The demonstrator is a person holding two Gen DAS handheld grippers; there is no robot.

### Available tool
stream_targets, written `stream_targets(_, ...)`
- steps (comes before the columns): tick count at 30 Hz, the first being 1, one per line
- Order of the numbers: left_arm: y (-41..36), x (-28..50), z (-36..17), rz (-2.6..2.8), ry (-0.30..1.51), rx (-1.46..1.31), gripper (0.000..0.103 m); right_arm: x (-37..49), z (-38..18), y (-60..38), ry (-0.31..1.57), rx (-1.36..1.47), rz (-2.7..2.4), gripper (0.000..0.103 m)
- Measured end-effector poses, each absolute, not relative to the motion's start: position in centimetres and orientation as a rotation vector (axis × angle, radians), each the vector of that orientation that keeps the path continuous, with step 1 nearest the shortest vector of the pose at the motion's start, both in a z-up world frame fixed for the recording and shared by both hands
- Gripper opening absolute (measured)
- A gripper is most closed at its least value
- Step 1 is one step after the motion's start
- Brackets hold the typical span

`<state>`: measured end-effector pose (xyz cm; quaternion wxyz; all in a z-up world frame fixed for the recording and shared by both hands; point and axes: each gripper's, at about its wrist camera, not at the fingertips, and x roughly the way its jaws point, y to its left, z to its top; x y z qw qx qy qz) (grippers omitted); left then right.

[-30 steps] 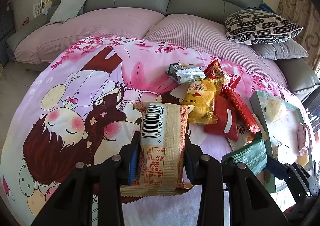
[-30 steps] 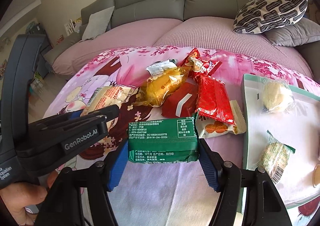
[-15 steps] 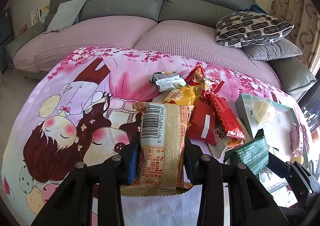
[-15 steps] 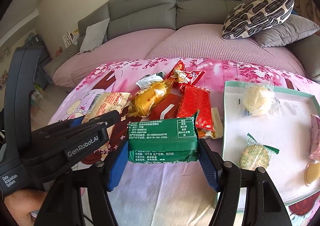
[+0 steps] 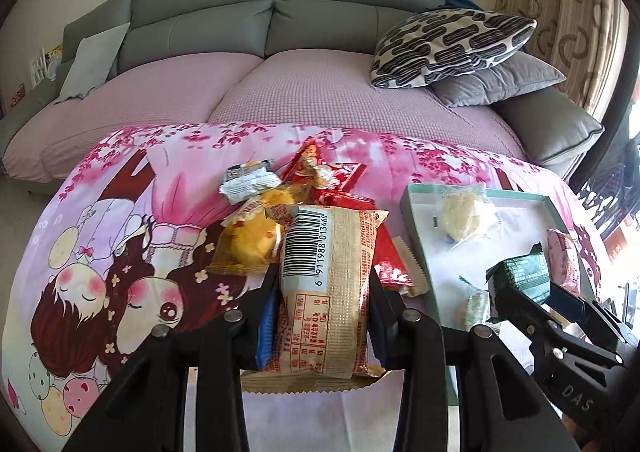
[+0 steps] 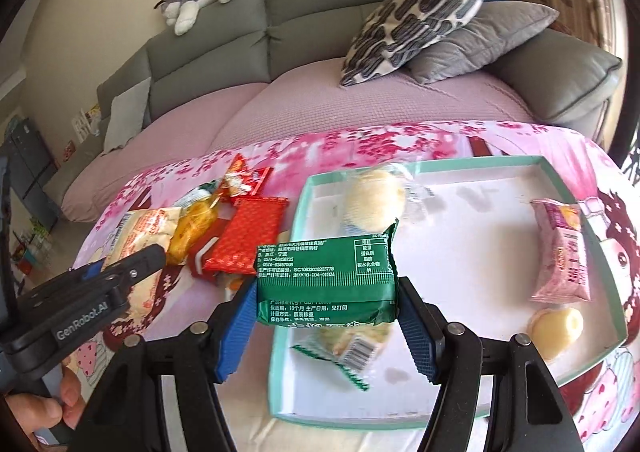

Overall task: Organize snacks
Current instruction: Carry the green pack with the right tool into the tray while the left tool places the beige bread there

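On the pink cartoon cloth sits the loose snack pile, with the tray to its right. My left claw is clamped on a beige pack, barcode side up, both pads pressed into its long edges; the pack hangs above the cloth in front of the pile, just left of the tray. My right claw is closed on a green pack, pads touching both short ends, and holds it over the tray's near left part, above a small green-edged packet. Inside the tray lie a pale round bun at the back, a pink pack at right and a yellow round piece near the right front. A grey sofa stands behind the cloth.
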<state>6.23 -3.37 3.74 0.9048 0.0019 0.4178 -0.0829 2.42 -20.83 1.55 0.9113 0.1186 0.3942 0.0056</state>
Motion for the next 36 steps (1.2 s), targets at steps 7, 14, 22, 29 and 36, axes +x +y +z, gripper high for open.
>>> stream_targets(7,-9.0,6.1,4.1,-0.295,0.849,0.069,0.040,1.5,1.1,-27.4,0.805,0.305,-0.183,0.070)
stream_targets(14,-13.7,6.5,3.9,-0.395,0.857,0.136,0.040,1.3,0.9,-30.1,0.790,0.325,-0.256,0.070)
stream_targets(22,-16.7,7.7,3.2,-0.439,0.867,0.182,0.040,1.6,0.6,-30.7,0.787,0.317,-0.295,0.070)
stream_targets(29,-18.1,8.5,2.2,-0.456,0.886,0.197,0.040,2.0,0.1,-31.2,0.801,0.307,-0.323,0.070)
stream_targets(36,-19.0,9.0,1.1,-0.466,0.906,0.211,0.040,2.2,-0.5,-31.5,0.818,0.306,-0.336,0.070)
